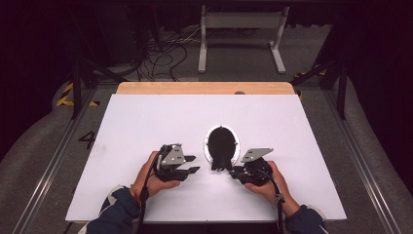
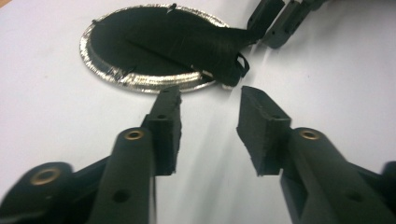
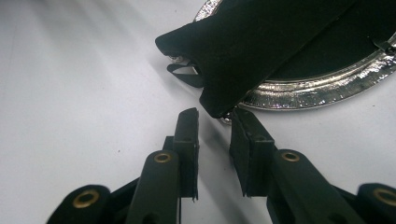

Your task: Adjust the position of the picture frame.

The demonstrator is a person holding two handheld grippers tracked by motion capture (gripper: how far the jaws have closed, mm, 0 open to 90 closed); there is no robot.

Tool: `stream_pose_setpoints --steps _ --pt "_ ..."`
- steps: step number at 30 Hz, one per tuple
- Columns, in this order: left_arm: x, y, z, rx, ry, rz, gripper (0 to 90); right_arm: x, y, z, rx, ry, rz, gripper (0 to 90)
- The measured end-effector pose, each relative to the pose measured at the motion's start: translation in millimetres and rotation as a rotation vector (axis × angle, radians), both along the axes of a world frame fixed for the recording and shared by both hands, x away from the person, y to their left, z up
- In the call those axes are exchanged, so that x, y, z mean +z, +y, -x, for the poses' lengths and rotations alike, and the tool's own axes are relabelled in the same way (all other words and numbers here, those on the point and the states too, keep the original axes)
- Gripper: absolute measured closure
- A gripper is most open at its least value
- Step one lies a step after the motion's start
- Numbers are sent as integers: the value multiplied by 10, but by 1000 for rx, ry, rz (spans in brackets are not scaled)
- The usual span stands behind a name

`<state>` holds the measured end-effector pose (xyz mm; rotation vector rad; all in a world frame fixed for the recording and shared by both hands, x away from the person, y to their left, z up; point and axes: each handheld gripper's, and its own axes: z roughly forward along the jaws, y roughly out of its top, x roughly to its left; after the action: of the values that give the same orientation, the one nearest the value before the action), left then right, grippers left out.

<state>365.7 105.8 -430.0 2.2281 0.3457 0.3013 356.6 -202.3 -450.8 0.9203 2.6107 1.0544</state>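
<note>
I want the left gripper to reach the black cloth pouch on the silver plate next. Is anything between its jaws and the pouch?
Nothing visible stands between them. The left gripper has its jaws open and apart from the black cloth pouch, with bare white table in the gap. The right gripper is at the pouch's far corner, off that line.

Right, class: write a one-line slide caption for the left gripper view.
Left gripper open above the white table, facing a black cloth pouch on a silver-rimmed oval plate.
</note>
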Motion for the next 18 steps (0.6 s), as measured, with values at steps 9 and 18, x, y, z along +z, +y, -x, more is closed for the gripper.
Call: stream_pose_setpoints --steps 9,18 --pt "-74 505 87 93 87 24 375 -2 -2 -30 -1 25 -22 700" --pt "-229 864 237 189 102 -53 203 7 7 -44 10 46 -37 648"
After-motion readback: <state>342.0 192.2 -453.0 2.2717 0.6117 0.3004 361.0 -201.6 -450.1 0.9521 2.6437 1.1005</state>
